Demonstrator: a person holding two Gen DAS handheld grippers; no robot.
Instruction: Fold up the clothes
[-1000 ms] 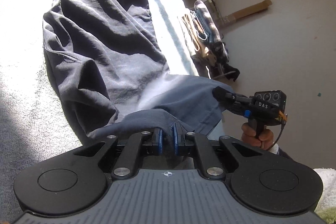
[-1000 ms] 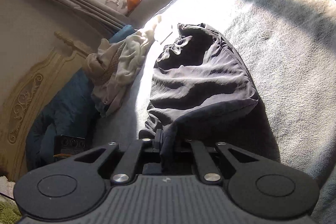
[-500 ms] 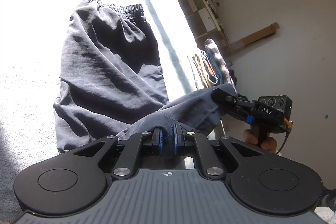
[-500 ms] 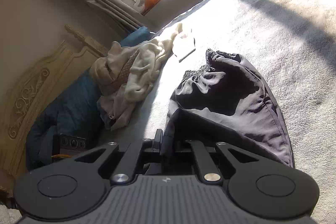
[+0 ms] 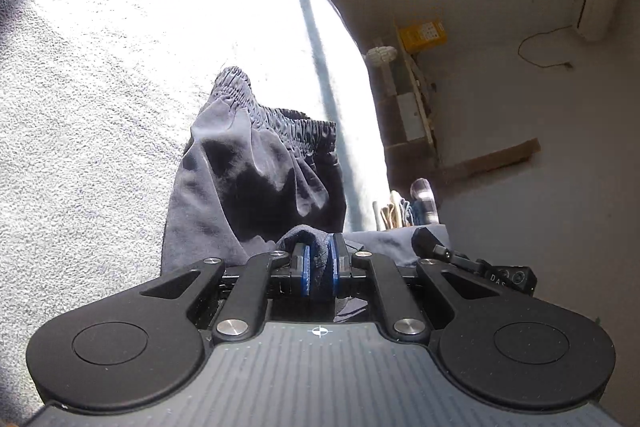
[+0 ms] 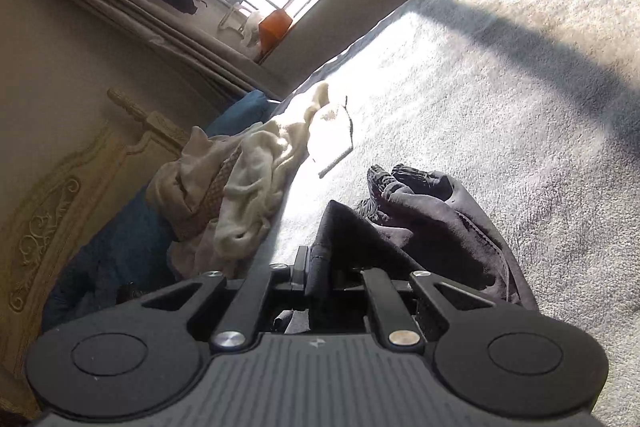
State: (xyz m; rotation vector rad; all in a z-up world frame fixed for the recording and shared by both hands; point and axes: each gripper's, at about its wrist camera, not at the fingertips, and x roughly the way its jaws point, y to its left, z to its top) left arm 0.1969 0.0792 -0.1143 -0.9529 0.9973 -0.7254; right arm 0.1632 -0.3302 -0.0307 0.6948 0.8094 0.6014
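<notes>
Since the earlier frames, we have carried both held hem corners forward over the garment, so the elastic waistband now sits much closer ahead of the tools and less dark fabric shows between.

Left gripper: clenched, blue pads pinching a bunched corner of the dark grey shorts. Right gripper: likewise clamped on a fold of the same shorts; in the left view its nose sits just to the right, level with ours.

Outward from the pads, the shorts lie on the grey bed blanket, long axis running straight away from both tools, waistband at the far end. Neither hand leads the other that we can tell. We judge that the coming move depends on laying the hem edge parallel to the waistband and onto it.

Beyond, on the right-view side: a heap of cream laundry near the carved headboard, well apart from the shorts.
</notes>
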